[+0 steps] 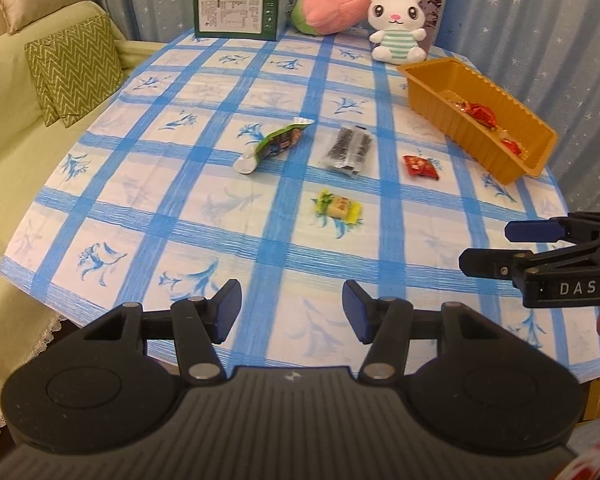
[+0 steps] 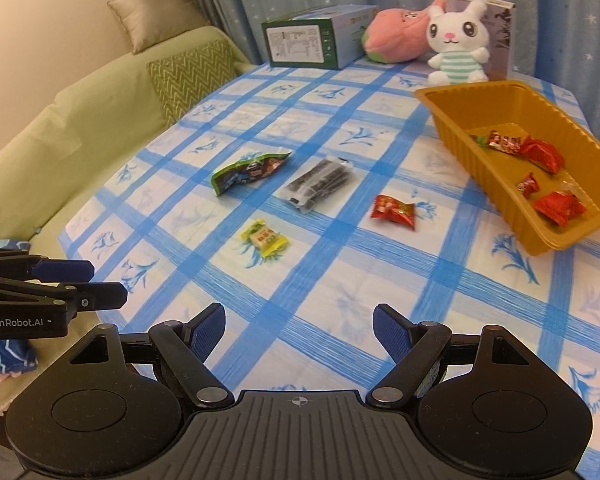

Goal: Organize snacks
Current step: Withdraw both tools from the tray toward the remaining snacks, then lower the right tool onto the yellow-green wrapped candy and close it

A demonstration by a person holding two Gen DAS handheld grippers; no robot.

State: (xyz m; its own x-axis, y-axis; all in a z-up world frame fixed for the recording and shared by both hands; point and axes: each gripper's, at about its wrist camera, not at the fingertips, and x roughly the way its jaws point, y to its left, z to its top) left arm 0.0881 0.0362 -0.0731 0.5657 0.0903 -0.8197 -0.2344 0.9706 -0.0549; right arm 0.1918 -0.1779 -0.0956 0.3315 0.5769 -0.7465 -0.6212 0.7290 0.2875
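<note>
An orange plastic tray stands at the right of the table and holds several red-wrapped snacks. Loose on the cloth lie a green packet, a clear packet of dark snacks, a red packet and a yellow candy. My left gripper is open and empty over the near table edge. My right gripper is open and empty, beside it to the right.
The table has a blue checked cloth. At its far end stand a green box, a pink plush and a white bunny plush. A green sofa with cushions runs along the left.
</note>
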